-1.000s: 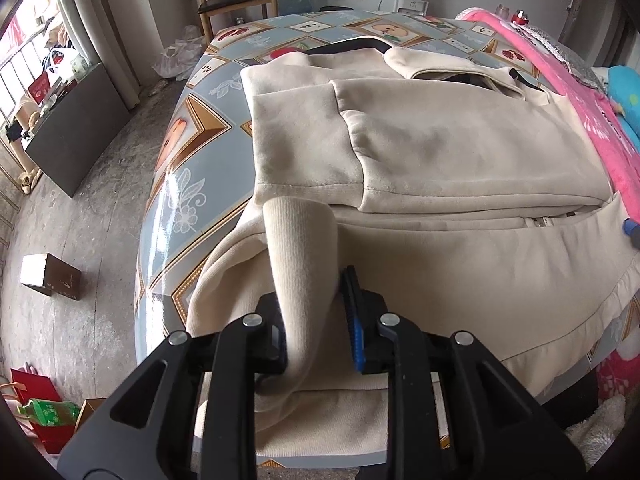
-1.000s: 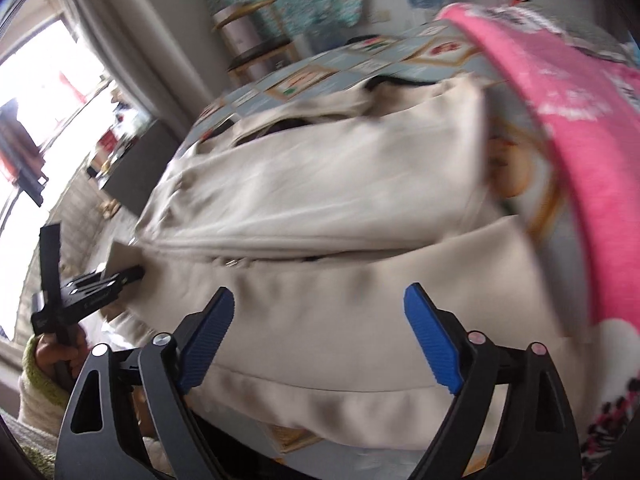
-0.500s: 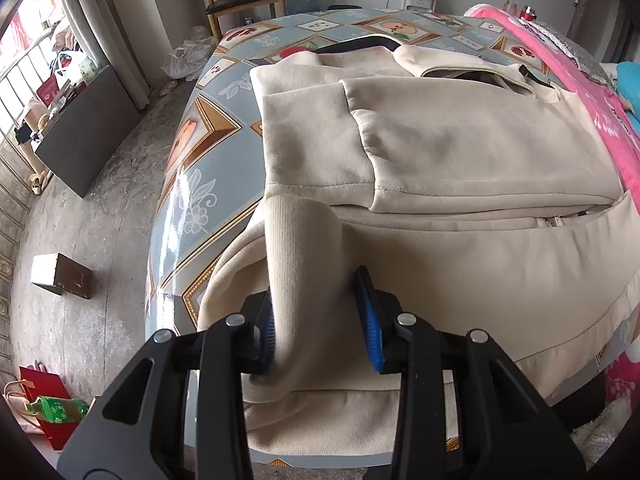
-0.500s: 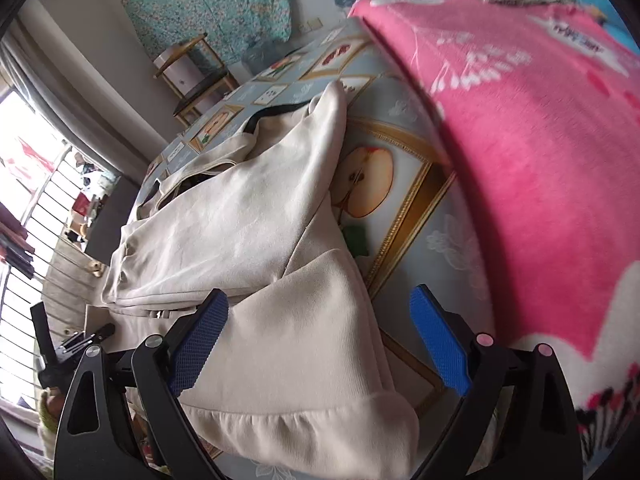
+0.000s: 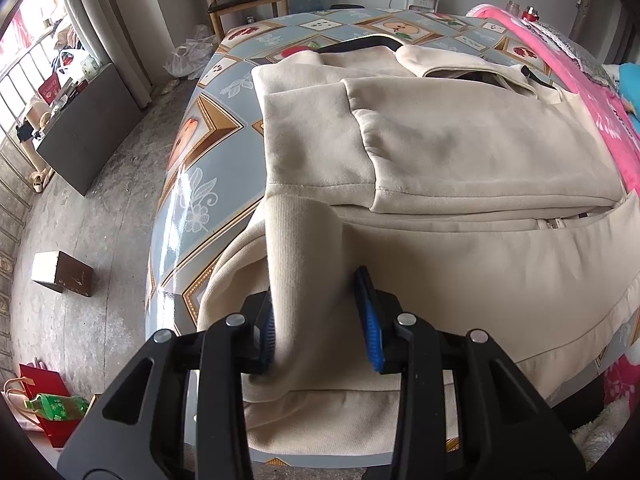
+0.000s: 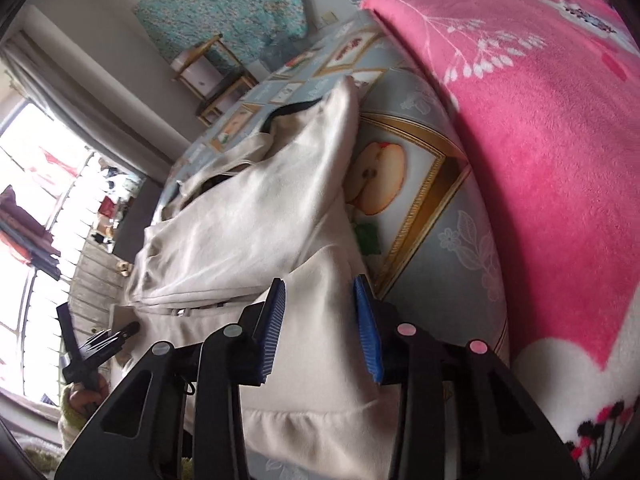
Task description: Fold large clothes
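A beige zip jacket (image 5: 460, 152) lies on the patterned table (image 5: 200, 184), its left sleeve folded across the body. The ribbed cuff (image 5: 304, 248) runs down between the jaws of my left gripper (image 5: 320, 320). It leans on the left pad, and the right pad stands clear of it. In the right wrist view the jacket's (image 6: 256, 216) right hem corner lies between the closing jaws of my right gripper (image 6: 320, 324). Both blue pad faces still show, so neither presses the cloth. The left gripper (image 6: 100, 348) appears there at far left, held by a hand (image 6: 86, 396).
A pink blanket (image 6: 540, 140) covers the table's (image 6: 452, 232) right side, close to the jacket. On the floor to the left are a small box (image 5: 60, 276), a red bag (image 5: 48, 404) and a dark cabinet (image 5: 88, 136). A wooden chair (image 5: 248, 0) stands behind the table.
My right gripper swung right to the jacket's hem corner, rolled, and narrowed its jaws around it. The left jaws loosened from their clamp on the cuff, and that hand stayed put.
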Tool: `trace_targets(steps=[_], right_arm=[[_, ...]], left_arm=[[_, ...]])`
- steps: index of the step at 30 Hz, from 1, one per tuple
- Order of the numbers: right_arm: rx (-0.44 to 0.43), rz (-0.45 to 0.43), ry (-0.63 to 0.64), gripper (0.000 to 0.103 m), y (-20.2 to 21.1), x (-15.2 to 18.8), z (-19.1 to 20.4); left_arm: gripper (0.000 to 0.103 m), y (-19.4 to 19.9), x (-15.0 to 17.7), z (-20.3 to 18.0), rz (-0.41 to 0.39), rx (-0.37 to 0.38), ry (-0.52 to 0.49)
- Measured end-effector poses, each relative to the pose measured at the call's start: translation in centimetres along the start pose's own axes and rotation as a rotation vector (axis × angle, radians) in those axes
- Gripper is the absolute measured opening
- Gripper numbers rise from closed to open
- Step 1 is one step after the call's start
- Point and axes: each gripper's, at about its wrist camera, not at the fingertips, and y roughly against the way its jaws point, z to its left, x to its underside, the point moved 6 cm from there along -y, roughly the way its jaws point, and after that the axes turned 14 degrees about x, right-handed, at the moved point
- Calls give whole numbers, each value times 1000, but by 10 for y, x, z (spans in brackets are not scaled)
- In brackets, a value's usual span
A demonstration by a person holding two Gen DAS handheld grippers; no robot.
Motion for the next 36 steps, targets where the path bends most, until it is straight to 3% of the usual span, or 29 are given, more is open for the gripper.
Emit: trace_targets(steps=[3, 7, 14, 22, 28, 36], right_arm=[[-40, -3, 42, 35, 9, 5, 7], [-32, 23, 65, 35, 3, 8, 10], [-51, 95, -23, 35, -8, 13, -11], [-81, 151, 127, 35, 6, 29, 3], [-53, 168, 158, 35, -17, 9, 9], [-155, 270, 142, 35, -33, 6, 2]], left_arm=[[34, 0, 0, 0, -1, -1, 1], [34, 0, 0, 0, -5, 7, 9], [34, 0, 0, 1, -8, 13, 7], [34, 0, 1, 1, -10, 18, 4], [34, 1, 1, 1, -11, 22, 6], [34, 1, 0, 2, -14, 34, 12]])
